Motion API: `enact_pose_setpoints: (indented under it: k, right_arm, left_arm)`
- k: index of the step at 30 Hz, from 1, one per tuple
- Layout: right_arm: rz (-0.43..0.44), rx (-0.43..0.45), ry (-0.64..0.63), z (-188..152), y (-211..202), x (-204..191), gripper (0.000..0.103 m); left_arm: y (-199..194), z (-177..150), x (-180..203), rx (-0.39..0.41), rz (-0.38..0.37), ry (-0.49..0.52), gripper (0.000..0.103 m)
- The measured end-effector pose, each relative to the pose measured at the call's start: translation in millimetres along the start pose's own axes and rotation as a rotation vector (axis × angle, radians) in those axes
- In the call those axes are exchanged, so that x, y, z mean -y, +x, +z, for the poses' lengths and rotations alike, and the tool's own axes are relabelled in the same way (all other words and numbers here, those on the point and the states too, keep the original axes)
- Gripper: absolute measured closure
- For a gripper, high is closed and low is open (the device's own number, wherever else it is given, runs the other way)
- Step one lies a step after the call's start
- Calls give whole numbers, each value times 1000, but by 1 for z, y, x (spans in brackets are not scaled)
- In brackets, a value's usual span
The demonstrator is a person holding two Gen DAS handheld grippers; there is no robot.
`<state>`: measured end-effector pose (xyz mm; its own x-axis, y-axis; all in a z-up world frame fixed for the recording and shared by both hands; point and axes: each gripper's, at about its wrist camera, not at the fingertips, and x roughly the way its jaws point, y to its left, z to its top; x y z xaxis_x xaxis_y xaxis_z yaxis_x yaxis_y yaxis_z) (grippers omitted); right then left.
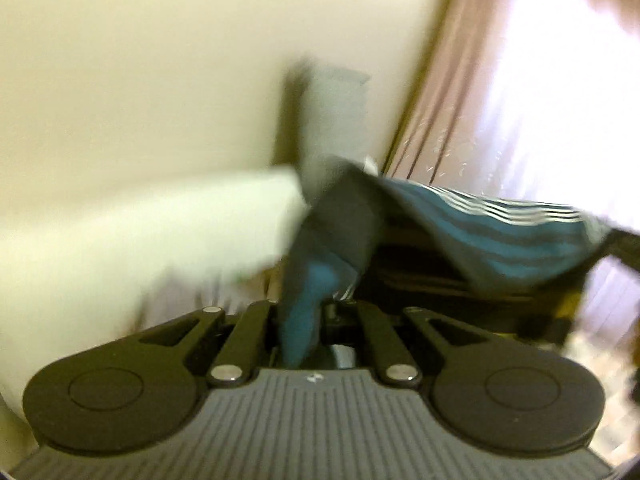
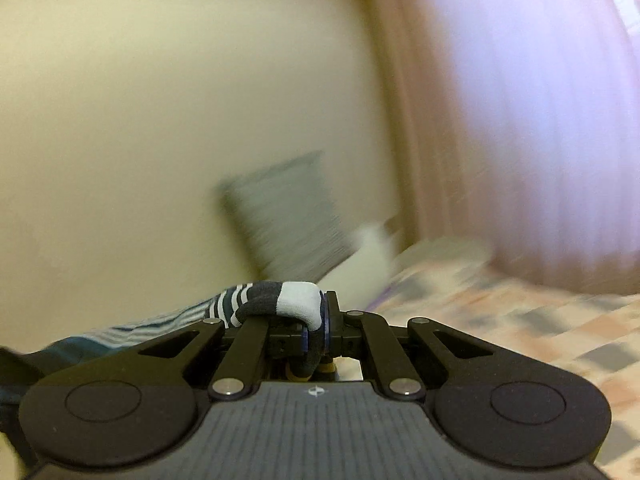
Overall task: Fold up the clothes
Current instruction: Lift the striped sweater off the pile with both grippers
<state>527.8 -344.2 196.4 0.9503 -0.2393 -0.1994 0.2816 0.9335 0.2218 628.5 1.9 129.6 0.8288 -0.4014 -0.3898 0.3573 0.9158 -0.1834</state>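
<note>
A striped garment (image 1: 500,236) in teal, dark grey and white hangs stretched in the air between both grippers. My left gripper (image 1: 302,320) is shut on a teal and dark fold of it, which bunches up between the fingers. In the right wrist view, my right gripper (image 2: 316,328) is shut on the striped garment (image 2: 280,304) at a white and dark grey edge that wraps over the left finger; the cloth trails off to the lower left. Both views are blurred by motion.
A cream wall fills the background, with a grey pillow (image 2: 284,216) leaning against it. A pink curtain (image 2: 520,120) hangs at the right. A bed with a checked pastel cover (image 2: 520,320) lies below right. A white blurred shape (image 1: 140,232) sits at the left.
</note>
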Motion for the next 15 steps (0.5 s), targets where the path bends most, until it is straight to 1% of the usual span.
enact_pose_setpoints:
  k: [1, 3, 6, 8, 11, 15]
  right_arm:
    - [-40, 47, 6, 10, -25, 15, 98]
    - [-108, 131, 5, 31, -82, 46, 98]
    - [-174, 216, -7, 54, -169, 83, 98]
    - [-221, 269, -34, 66, -232, 102, 98]
    - [-256, 311, -67, 76, -320, 125, 98]
    - [-292, 355, -151, 82, -439, 151, 98]
  left_arm:
    - [-9, 10, 17, 41, -6, 58, 101]
    - [-26, 25, 48, 99, -39, 130, 101]
    - [-59, 40, 104, 172, -103, 226, 101]
    - [-91, 44, 145, 220, -157, 286, 100]
    - [-145, 39, 200, 283, -212, 345, 100]
    - [-205, 11, 252, 303, -290, 336, 98]
